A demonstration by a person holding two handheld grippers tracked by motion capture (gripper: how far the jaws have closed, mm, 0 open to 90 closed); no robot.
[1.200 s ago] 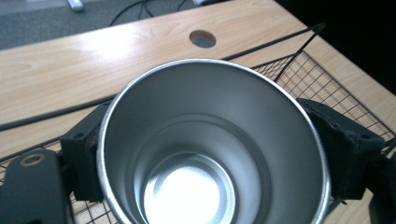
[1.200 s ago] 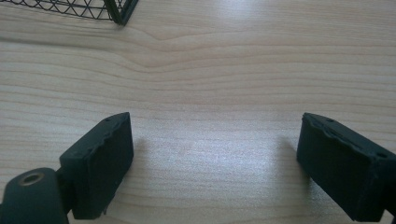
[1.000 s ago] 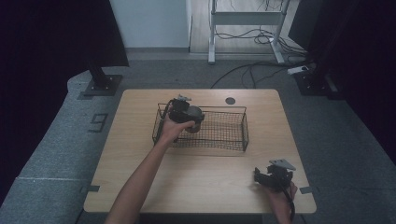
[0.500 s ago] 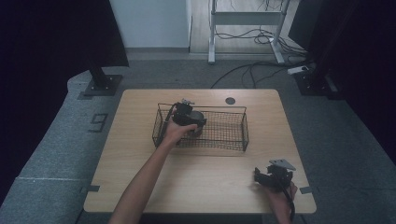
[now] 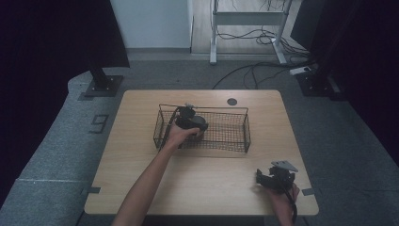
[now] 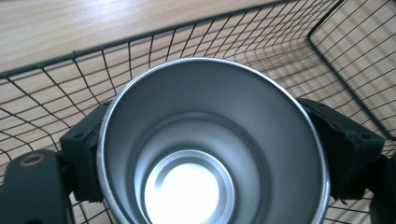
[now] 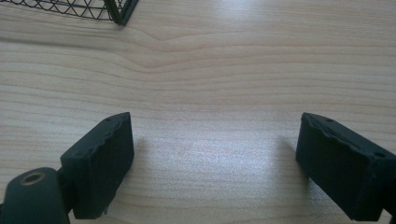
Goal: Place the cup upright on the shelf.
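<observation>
From the high view, your left claw (image 5: 190, 123) is down inside the black wire mesh basket (image 5: 235, 141) that stands lengthwise across the middle of the pale wooden bench (image 5: 141, 160), working at its left end, which reads as you lowering something into the basket rather than lifting it out, though that is a judgement; your right claw (image 5: 277, 176) rests near the bench's front right corner, well apart from the basket, parked out of the way so it cannot catch on the wire. In the left gripper view, the left claw is clamped on a round brushed-steel cup (image 6: 210, 154), one black pad pressed against each side of its outer wall, and you look straight into its open mouth to the bright bottom, so the cup is held by its body with the rim free; the basket's mesh walls rise around and behind it, placing the cup within the basket, but you cannot tell whether its base touches the wire floor. In the right gripper view, the right claw (image 7: 212, 168) stands wide apart over bare wood with nothing between the pads, and a corner of the basket (image 7: 116, 11) sits at the top edge, well off
</observation>
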